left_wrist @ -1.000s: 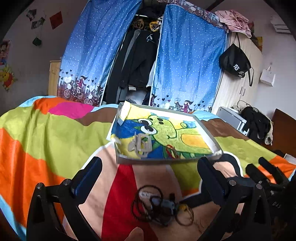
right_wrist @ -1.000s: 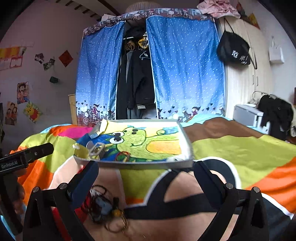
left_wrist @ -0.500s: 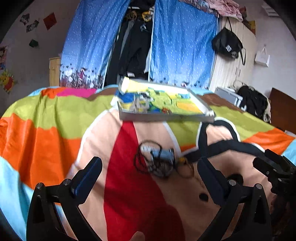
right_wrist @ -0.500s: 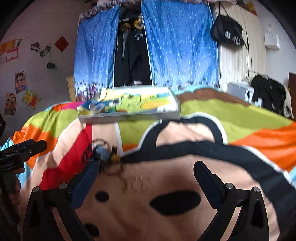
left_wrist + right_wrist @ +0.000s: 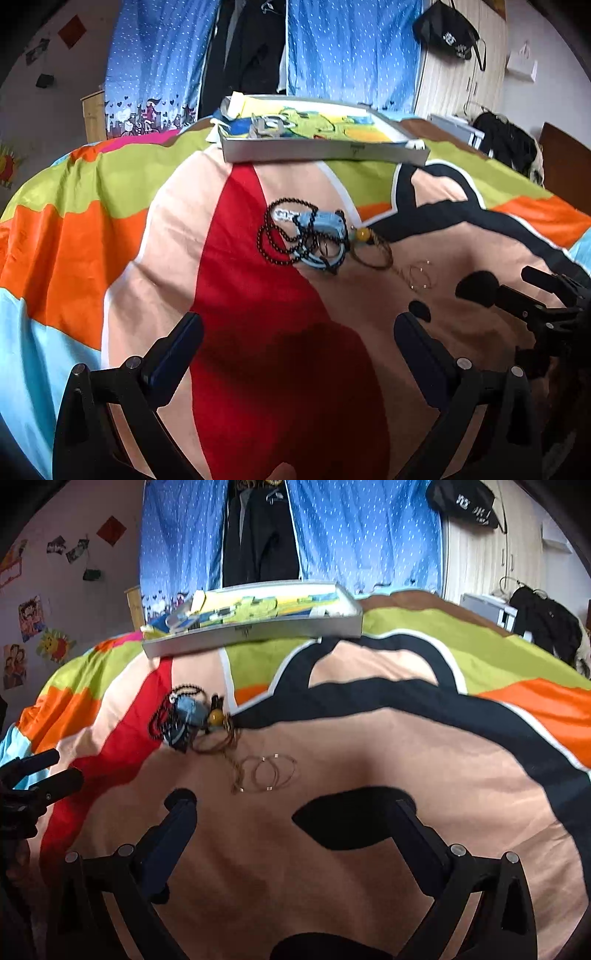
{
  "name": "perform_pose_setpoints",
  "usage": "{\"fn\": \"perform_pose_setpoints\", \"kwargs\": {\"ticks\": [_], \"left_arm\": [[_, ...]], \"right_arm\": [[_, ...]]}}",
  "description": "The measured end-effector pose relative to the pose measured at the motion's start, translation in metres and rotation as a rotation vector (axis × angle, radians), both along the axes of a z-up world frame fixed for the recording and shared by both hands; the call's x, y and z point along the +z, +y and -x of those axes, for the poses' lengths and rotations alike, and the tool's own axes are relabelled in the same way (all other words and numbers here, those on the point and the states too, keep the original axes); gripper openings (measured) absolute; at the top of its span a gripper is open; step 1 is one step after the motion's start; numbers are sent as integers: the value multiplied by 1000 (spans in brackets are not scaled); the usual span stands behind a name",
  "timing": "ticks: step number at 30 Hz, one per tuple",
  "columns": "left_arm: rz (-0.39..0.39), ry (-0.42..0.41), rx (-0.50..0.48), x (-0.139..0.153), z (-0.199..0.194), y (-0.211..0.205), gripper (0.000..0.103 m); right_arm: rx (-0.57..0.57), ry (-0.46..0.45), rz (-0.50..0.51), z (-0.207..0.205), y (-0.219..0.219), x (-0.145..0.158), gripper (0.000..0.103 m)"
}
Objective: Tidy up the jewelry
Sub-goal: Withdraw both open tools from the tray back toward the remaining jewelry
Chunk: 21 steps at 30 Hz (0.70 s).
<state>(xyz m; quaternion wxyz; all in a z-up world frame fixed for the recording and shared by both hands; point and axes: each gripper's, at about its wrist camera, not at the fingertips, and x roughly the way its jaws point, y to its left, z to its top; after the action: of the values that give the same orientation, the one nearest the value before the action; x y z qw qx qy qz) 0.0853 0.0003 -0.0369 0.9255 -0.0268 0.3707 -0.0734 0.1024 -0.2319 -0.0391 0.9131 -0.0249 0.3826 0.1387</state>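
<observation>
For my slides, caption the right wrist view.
Open right gripper hovers over the bedspread, near tangled jewelry.

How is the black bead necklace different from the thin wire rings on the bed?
The bead necklace is black and chunky; the wire rings are pale and so thin that they are hard to see. The necklace is tangled in a pile with other jewelry, while the rings lie a little apart, nearer the right tongs. Both rest loose on the bedspread, outside the tray.
</observation>
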Motion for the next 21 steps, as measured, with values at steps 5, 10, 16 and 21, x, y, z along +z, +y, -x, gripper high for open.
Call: {"fn": "perform_pose_setpoints", "kwargs": {"ticks": [5, 10, 16, 21], "left_arm": [[0, 65, -34, -7, -12, -5, 101], [42, 135, -34, -13, -29, -2, 101], [102, 217, -7, -17, -51, 0, 101], [154, 241, -1, -16, -67, -2, 100]], "right_arm": [[-12, 35, 8, -7, -3, -9, 103], [-27, 56, -3, -14, -10, -12, 103], [-52, 108, -48, -29, -20, -20, 103], [-44, 118, -89, -40, -23, -23, 95]]}}
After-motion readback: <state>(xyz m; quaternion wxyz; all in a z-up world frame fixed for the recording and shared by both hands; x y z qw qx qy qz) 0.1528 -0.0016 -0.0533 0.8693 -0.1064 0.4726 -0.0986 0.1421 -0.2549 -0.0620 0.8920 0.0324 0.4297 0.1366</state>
